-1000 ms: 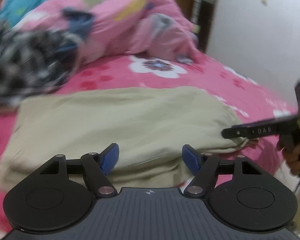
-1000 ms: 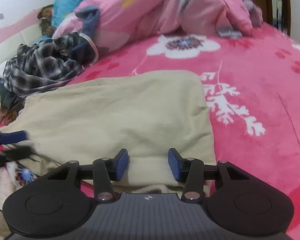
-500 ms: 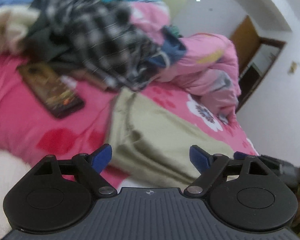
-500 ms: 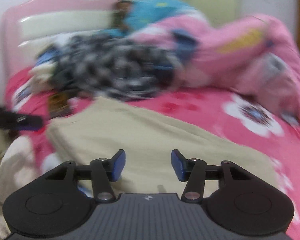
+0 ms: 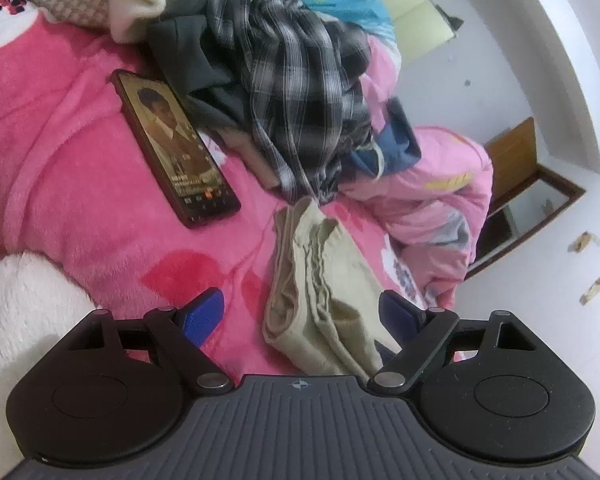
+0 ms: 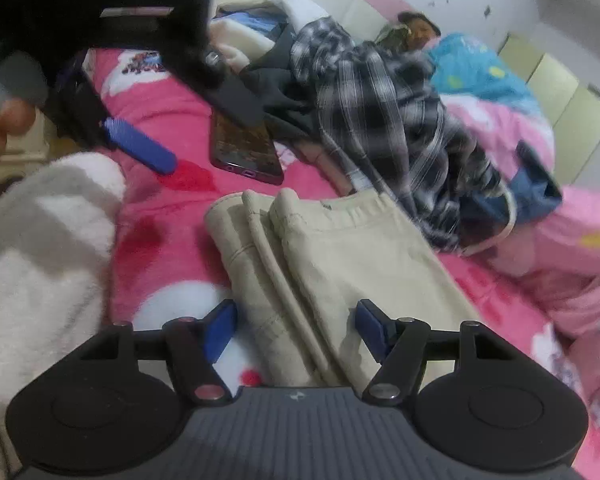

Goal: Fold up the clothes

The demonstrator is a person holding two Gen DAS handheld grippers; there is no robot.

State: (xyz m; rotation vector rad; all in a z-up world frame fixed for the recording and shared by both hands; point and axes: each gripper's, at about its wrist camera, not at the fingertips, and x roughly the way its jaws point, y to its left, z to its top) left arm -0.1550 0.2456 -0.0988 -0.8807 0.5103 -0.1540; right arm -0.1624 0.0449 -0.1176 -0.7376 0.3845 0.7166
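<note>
A folded beige garment (image 6: 340, 260) lies on the pink flowered bedspread (image 6: 160, 256), its layered edges turned toward both cameras. In the left wrist view the beige garment (image 5: 316, 292) runs away from the fingers as a narrow stack. My left gripper (image 5: 302, 316) is open, its blue pads on either side of the garment's near end. My right gripper (image 6: 296, 326) is open too, hovering over the garment's near edge with nothing held. The left gripper's blue finger (image 6: 140, 146) shows blurred at the upper left of the right wrist view.
A phone (image 5: 172, 144) with a lit screen lies on the bedspread left of the garment. Behind it is a heap of clothes with a plaid shirt (image 5: 296, 80) on top. A pink quilt (image 5: 440, 196) is bunched at the right. A white fluffy cloth (image 6: 40, 256) sits at the near left.
Both grippers swung left from the garment's long side to its short, layered end. The phone and the plaid heap came into view. Both stayed open.
</note>
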